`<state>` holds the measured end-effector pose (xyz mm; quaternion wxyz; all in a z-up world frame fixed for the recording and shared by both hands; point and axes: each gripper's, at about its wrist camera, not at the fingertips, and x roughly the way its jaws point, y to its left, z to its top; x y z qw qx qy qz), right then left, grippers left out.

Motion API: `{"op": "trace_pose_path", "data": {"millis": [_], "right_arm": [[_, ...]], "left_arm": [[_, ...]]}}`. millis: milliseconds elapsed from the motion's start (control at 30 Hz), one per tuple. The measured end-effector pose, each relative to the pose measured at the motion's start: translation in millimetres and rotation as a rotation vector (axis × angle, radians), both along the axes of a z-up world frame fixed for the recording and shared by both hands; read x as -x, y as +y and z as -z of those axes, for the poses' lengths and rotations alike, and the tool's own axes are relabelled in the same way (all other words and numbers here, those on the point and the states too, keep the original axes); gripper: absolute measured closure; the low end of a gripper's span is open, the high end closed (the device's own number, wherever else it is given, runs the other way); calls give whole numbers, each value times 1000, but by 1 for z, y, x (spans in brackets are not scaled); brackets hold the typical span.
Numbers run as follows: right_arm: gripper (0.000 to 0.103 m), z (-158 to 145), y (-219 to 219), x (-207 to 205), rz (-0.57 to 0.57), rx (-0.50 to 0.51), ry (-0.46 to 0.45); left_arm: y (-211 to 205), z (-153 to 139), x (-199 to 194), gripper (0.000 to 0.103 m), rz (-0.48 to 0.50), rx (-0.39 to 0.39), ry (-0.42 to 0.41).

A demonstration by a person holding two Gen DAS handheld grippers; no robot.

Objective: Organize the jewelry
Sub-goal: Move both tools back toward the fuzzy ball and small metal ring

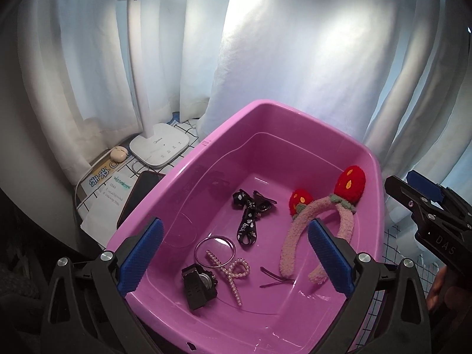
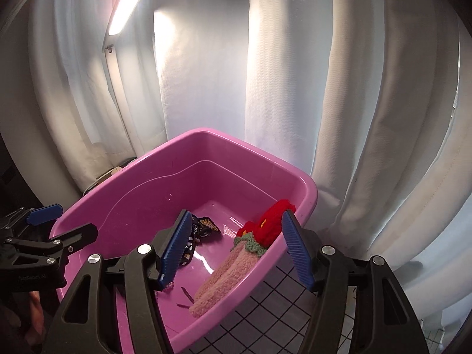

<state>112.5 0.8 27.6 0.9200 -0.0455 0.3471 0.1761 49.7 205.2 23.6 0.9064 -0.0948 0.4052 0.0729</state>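
Both my left gripper (image 1: 234, 258) and right gripper (image 2: 236, 247) hang wide apart, holding nothing, over the pink tub (image 1: 188, 162) of jewelry.

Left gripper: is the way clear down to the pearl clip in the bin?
Probably yes. The left gripper is open and hangs over the pink bin, with nothing above the pearl clip. The clip lies across a ring beside a watch, so a grab may nudge those.

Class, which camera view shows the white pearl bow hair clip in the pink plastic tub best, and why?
The left wrist view: the white pearl bow hair clip lies fully visible on the pink plastic tub floor. In the right wrist view the right gripper finger hides it.
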Motion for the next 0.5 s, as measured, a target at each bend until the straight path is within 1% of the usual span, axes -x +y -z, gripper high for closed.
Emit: {"op": "trace_pose_path", "data": {"millis": [67,167,367,500], "right_arm": [[39,-3,-20,18,28,-24,-22],[37,-1,-57,47,82,-63,-44],[37,16,-134,104,241,-23,-60],[36,30,-182,135,353,-7,-48]], "left_arm": [[-8,-6,6,6,18,3,-15],[-27,-17,13,6,57,14,-37],[-81,-34,23,6,186,61,-107],[-127,-36,24,6,297,79,-136]]}}
